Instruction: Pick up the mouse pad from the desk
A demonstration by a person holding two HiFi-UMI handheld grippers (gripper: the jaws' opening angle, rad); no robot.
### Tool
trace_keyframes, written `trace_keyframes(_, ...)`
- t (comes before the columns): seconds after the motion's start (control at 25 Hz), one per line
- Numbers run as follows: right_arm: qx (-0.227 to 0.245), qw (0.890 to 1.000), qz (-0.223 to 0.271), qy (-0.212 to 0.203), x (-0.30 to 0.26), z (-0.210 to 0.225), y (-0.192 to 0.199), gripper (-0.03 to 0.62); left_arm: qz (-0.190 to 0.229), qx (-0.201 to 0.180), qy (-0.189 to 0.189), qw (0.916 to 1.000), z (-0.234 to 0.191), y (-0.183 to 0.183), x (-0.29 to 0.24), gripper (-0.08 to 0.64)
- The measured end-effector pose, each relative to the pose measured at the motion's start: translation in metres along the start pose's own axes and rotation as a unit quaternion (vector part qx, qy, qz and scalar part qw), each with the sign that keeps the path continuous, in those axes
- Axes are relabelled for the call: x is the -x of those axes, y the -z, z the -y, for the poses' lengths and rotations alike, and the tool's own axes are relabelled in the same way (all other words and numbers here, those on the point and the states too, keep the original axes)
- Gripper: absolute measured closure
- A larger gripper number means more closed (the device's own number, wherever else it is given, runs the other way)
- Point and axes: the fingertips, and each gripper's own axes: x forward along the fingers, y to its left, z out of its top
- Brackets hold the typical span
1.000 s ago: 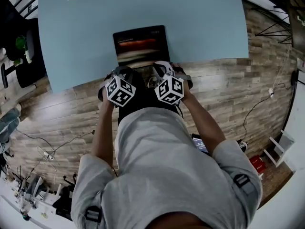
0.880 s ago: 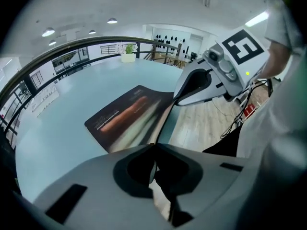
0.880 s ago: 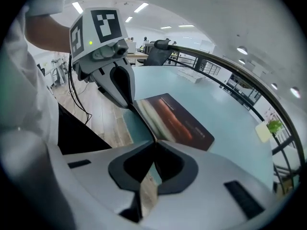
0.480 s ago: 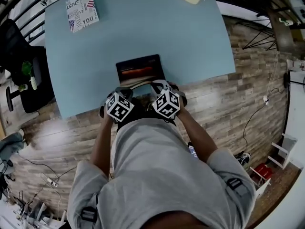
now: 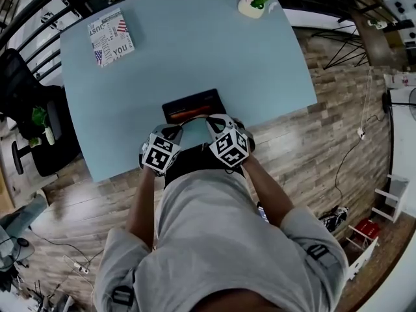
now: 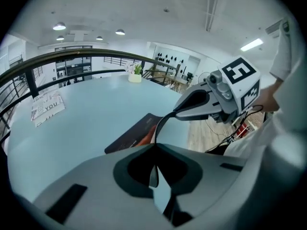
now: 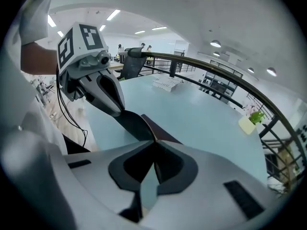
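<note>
While clamped on the mouse pad (image 5: pixel 192 104), fingers (image 6: pixel 96 176) of left gripper (image 6: pixel 154 150) and right gripper (image 7: pixel 154 145).

On the far left part of the desk (image 5: pixel 195 44) lies a printed booklet (image 5: pixel 110 38). On its cover I can read the word "YOU" in big dark letters, and near the opposite edge what looks like "JUST"; the rest of its print is too fine for me. My left gripper (image 5: pixel 177 132) and my right gripper (image 5: pixel 218 123) each carry a cube with black-and-white square markers.
</note>
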Motion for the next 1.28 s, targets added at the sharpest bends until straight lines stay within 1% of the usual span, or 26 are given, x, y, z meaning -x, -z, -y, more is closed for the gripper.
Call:
trace_keyframes(0.12,-0.019,1.000,0.022,-0.002,0.003,0.008,-0.017,0.574,0.026,0.022,-0.004,0.9994,-0.008,-0.017,0.009,0.535)
trace_keyframes(0.24,-0.030,0.999,0.038,0.000,0.001,0.022,-0.033,0.575,0.047,0.033,-0.004,0.9983,-0.017,-0.035,0.010,0.535)
trace_keyframes(0.4,-0.041,0.998,0.048,-0.007,-0.005,0.038,-0.044,0.575,0.055,0.036,-0.021,0.9976,-0.031,-0.052,0.005,0.535)
trace_keyframes(0.56,-0.062,0.996,0.060,-0.019,-0.011,0.054,-0.057,0.574,0.062,0.052,-0.041,0.9959,-0.050,-0.068,0.006,0.535)
trace_keyframes(0.76,-0.073,0.994,0.084,-0.025,-0.016,0.078,-0.083,0.574,0.098,0.072,-0.044,0.9916,-0.069,-0.099,0.011,0.535)
trace_keyframes(0.92,-0.090,0.990,0.105,-0.032,-0.009,0.094,-0.103,0.575,0.116,0.071,-0.049,0.9895,-0.073,-0.123,0.015,0.535)
trace_keyframes(1.08,-0.093,0.988,0.122,-0.024,-0.007,0.109,-0.119,0.575,0.128,0.062,-0.050,0.9885,-0.075,-0.146,0.016,0.535)
trace_keyframes(1.28,-0.096,0.986,0.139,-0.017,-0.004,0.121,-0.134,0.575,0.160,0.072,-0.052,0.9831,-0.078,-0.170,0.019,0.535)
